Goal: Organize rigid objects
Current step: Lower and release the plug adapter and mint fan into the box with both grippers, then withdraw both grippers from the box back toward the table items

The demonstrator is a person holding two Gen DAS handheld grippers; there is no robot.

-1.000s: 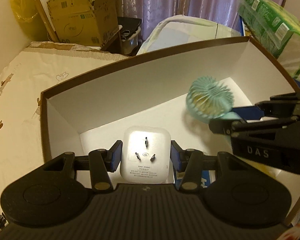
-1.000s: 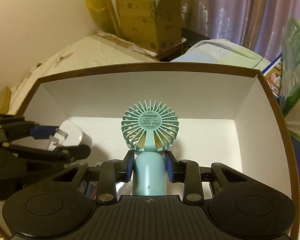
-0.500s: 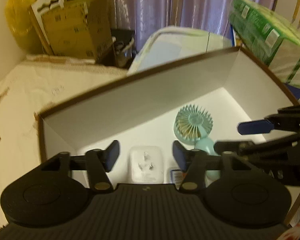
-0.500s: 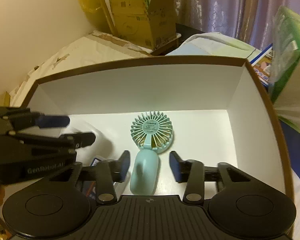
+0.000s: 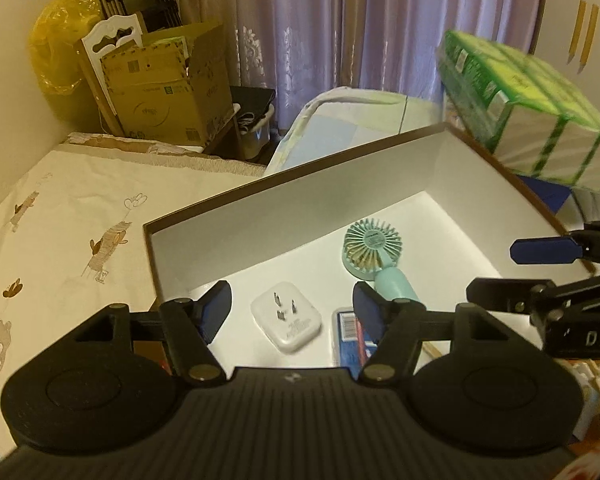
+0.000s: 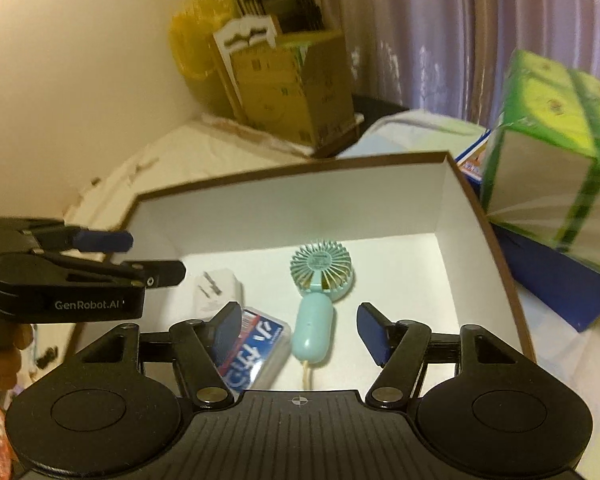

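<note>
A white-lined box with a brown rim (image 5: pixel 340 152) (image 6: pixel 300 162) holds three things on its floor. The white plug adapter (image 5: pixel 286 320) (image 6: pixel 214 290) lies prongs up, the teal handheld fan (image 5: pixel 374 254) (image 6: pixel 320 288) lies flat beside it, and a blue-and-red packet (image 5: pixel 350 338) (image 6: pixel 256 350) rests near the front. My left gripper (image 5: pixel 292 312) hovers above the adapter, jaws opening, nothing between them. My right gripper (image 6: pixel 300 332) hangs over the fan's handle, jaws also opening, pads clear of it. Each gripper shows from the side in the other's view (image 5: pixel 540 268) (image 6: pixel 112 256).
The box sits on a bed with a cartoon-print sheet (image 5: pixel 60 232). A green-and-white carton (image 5: pixel 540 120) (image 6: pixel 552 152) looms at the right over a dark blue box (image 6: pixel 556 276). Cardboard boxes (image 5: pixel 168 84), a yellow bag (image 5: pixel 60 40) and curtains stand behind.
Both grippers let go: the adapter and the fan now lie on the box floor. Both pairs of jaws spread wider, and both grippers rose and drew back from the box.
</note>
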